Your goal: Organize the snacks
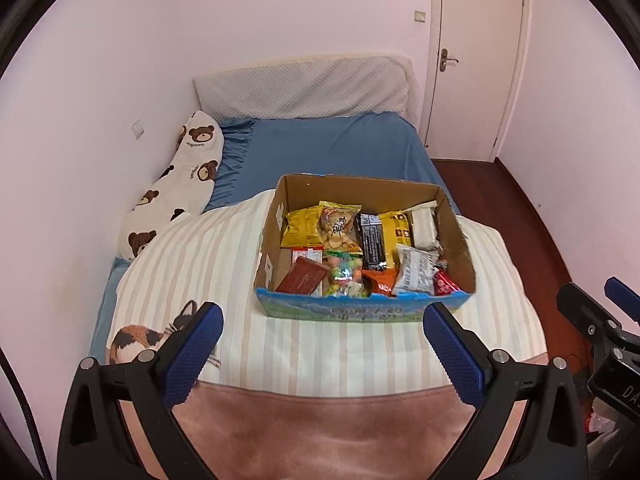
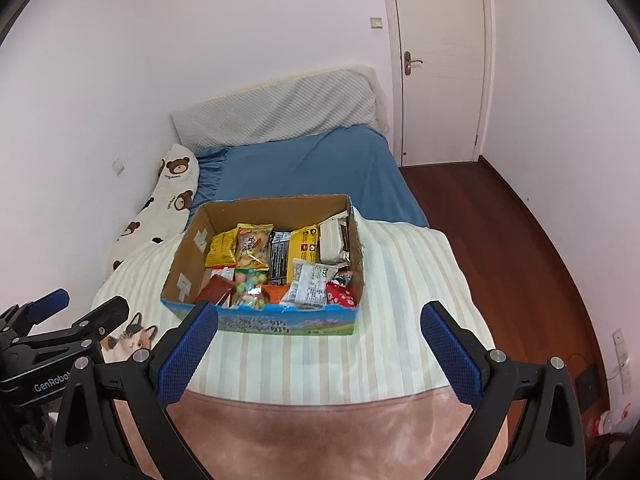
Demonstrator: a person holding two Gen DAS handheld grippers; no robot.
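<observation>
An open cardboard box [image 1: 276, 232] [image 2: 188, 256] with a blue printed front sits on the striped quilt, filled with several snack packets. Among them are a yellow bag [image 1: 300, 228] [image 2: 222, 246], a black bar [image 1: 372, 240] [image 2: 279, 256], a colourful candy bag [image 1: 344, 276] [image 2: 250, 288], a white-grey packet [image 1: 414, 270] [image 2: 308, 284] and a red packet [image 1: 446, 282] [image 2: 340, 294]. My left gripper [image 1: 323, 308] hovers just short of the box front, open and empty. My right gripper [image 2: 319, 308] hangs level with it, also open and empty.
The striped quilt [image 1: 360, 348] [image 2: 320, 360] with a cat print [image 1: 136, 340] covers the near bed over a blue sheet [image 1: 328, 152]. A bear-print pillow [image 1: 180, 192] lies along the left wall. A shut door [image 1: 476, 60] and wooden floor [image 2: 500, 240] are to the right.
</observation>
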